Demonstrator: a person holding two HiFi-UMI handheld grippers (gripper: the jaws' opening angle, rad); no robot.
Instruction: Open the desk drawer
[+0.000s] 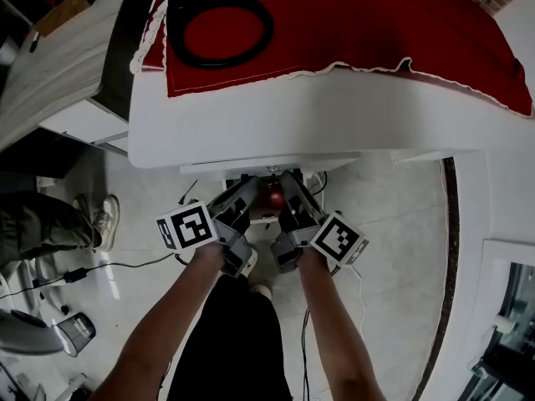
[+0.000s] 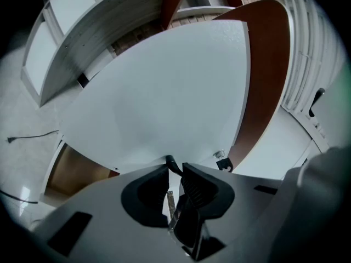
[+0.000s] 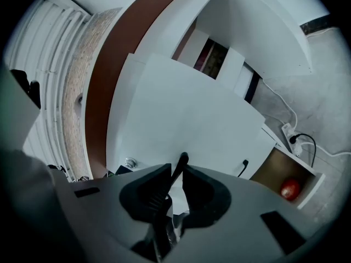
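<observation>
Pinching a black handle (image 2: 172, 161), the left claw (image 1: 247, 189) meets the white drawer front (image 2: 164, 92), tucked under the counter (image 1: 251, 132) edge. Right of it, the right claw (image 1: 287, 187) clamps the second handle (image 3: 182, 159). Drawer front lies dead ahead, spanning across; both hands equally near. Judgement: pull straight back.

**Matt white, red cloth, ribbed black**

The drawer front (image 2: 175, 92) is showing smooth, matt white with a faint speckle. Its handle (image 2: 171, 161) is looking like dark metal, though the view is too tight to be sure. The left claw (image 2: 175, 174) is showing matt grey plastic and black ribbed pads (image 2: 193, 186). A lace-edged red cloth (image 1: 351, 23) is covering the smooth white tabletop (image 1: 292, 115). The floor (image 1: 393, 224) is gleaming like polished tile.
</observation>
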